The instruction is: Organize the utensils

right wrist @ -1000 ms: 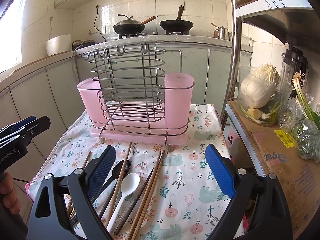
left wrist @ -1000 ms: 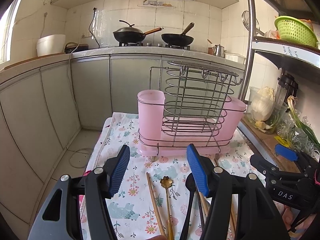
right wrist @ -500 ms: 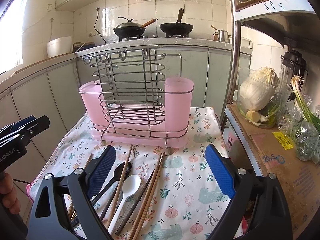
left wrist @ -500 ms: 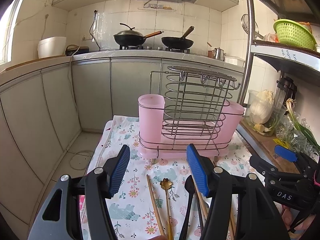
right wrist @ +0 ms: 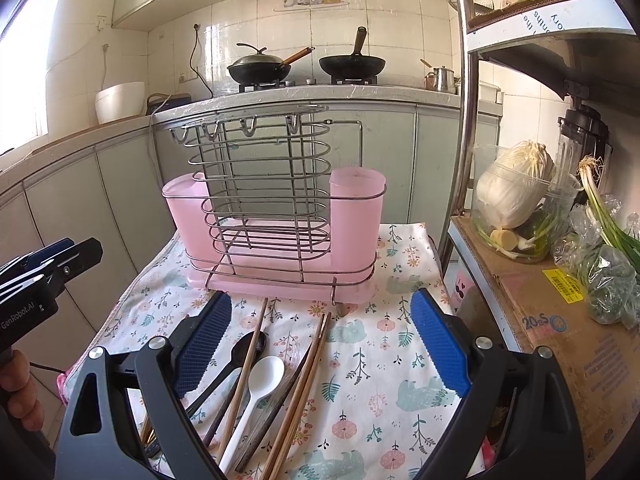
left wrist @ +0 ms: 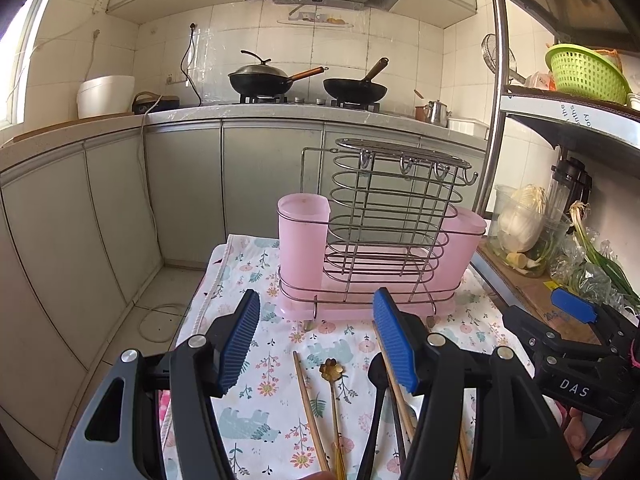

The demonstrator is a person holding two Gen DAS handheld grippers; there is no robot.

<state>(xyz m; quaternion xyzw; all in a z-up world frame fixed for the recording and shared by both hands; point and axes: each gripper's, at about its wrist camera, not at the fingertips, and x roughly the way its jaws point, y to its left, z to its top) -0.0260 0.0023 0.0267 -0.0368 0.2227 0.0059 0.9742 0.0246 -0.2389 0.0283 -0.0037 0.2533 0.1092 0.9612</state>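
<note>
Had both blue-padded grippers, left and right, spread empty over crowded wooden chopsticks, so probably risked snagging the white plastic spoon alongside.

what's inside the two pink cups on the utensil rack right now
Nothing sticks up above either pink cup on the rack. Their frosted walls hide the inside, and no camera looks down into them, so anything short stays unseen.

Both grippers hovered with their blue-padded fingers spread wide and nothing between them: the left gripper level, the right gripper beside it. A bare hand gripped the left one's handle.
</note>
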